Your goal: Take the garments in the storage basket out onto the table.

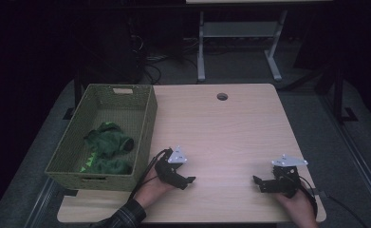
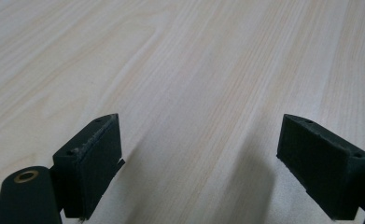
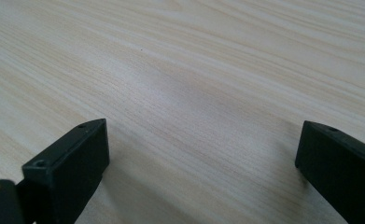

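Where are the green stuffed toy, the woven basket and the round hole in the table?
green stuffed toy (image 1: 108,142), high view, middle of its body.
woven basket (image 1: 145,130), high view, its right wall.
round hole (image 1: 222,96), high view, its centre, near the table's far edge.

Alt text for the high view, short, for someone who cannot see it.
Two hands rest on a light wooden table, each holding an open, empty black claw: left claw, right claw. At the table's left, a green woven basket holds a green plush toy.
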`<state>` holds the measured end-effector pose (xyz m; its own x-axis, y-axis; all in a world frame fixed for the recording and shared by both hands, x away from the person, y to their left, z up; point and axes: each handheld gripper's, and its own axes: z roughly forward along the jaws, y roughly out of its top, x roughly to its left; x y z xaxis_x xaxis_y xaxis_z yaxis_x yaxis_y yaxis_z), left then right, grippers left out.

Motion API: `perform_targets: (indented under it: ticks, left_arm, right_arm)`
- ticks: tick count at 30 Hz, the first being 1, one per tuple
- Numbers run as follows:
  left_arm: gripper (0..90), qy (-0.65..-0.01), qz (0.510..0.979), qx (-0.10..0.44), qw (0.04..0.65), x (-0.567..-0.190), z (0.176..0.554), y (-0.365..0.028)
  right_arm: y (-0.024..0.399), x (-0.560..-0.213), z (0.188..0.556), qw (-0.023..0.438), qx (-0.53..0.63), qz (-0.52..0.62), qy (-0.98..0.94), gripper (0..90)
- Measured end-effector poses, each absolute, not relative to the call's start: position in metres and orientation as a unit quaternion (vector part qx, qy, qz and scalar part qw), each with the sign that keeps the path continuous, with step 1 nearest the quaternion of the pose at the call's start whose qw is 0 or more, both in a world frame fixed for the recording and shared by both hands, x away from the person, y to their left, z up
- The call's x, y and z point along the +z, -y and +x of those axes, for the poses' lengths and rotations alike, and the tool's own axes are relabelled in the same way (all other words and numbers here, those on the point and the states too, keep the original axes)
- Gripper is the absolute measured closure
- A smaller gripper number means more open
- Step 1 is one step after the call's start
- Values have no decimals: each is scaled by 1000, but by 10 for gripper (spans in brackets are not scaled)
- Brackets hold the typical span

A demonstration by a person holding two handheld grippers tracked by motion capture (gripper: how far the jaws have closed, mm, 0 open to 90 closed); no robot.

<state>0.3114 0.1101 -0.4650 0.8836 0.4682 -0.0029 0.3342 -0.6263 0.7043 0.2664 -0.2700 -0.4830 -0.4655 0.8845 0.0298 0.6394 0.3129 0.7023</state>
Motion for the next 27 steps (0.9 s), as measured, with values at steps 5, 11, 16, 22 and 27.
perform_targets:
  ticks: [5,11,16,22,27]
  left_arm:
    - [132,-225,897,83,372,-460,312,-111]
    - [133,-222,897,85,372,-457,312,-110]
    - [134,-217,897,86,375,-449,314,-111]
    - [134,-218,893,87,384,-440,316,-113]
    - [134,-215,893,85,386,-434,317,-112]
  right_arm:
    - [270,-483,266,185,332,483,-789,27]
    - [270,-483,266,185,332,483,-789,27]
    - [270,-483,266,184,332,483,-789,27]
    - [270,-483,266,184,332,483,-789,27]
    - [270,-483,266,185,332,483,-789,27]
